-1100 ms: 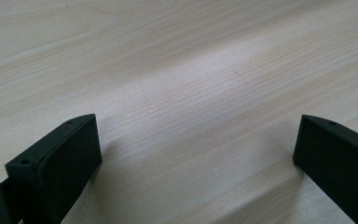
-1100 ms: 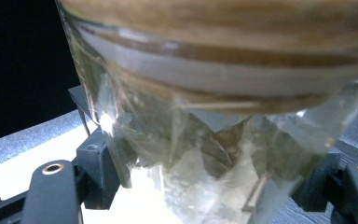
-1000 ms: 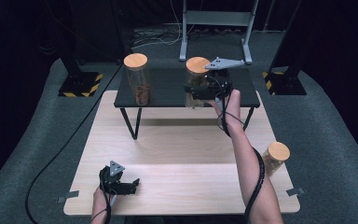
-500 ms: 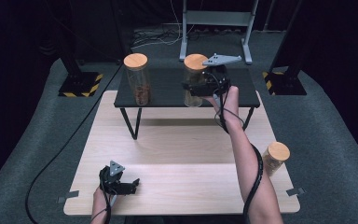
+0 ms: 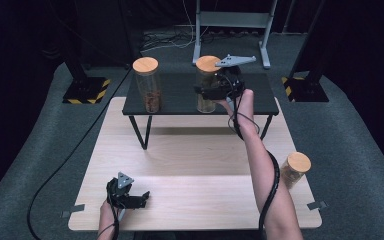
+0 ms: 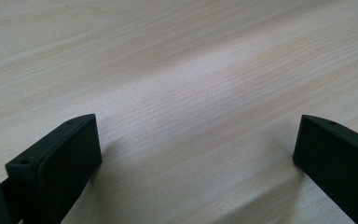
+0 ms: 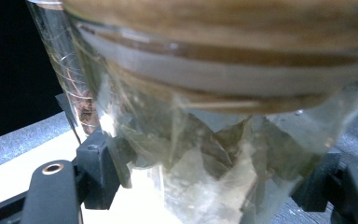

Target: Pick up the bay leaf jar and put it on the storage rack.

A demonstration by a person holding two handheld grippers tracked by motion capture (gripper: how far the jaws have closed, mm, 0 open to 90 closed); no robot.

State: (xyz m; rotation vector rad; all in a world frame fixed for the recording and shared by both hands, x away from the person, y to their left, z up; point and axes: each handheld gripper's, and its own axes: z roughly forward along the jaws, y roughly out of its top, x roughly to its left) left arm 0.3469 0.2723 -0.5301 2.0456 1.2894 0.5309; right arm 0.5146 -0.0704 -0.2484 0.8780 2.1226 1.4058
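Observation:
A glass jar (image 5: 207, 85) with a wooden lid and dried leaves inside is at the right of the black raised shelf (image 5: 180, 97). My right gripper (image 5: 211, 92) is shut on it from the near side. In the right gripper view the jar (image 7: 214, 140) sits between the two black jaws, which press on its glass wall below the lid; my right gripper (image 7: 214, 182) holds it close to the camera. I cannot tell whether its base touches the shelf. My left gripper (image 5: 139, 199) rests open at the front left of the wooden table (image 5: 195, 165), and in its own view my left gripper (image 6: 196, 154) has nothing between the jaws.
A second lidded jar (image 5: 147, 85) with brown contents stands at the left of the shelf, also seen behind the held jar as a second jar (image 7: 70, 70). A third jar (image 5: 295, 170) stands at the table's right edge. Dark stands and cables lie beyond the shelf.
The right gripper and the jar in it have shifted slightly left and away along the shelf. The left gripper has stayed where it was.

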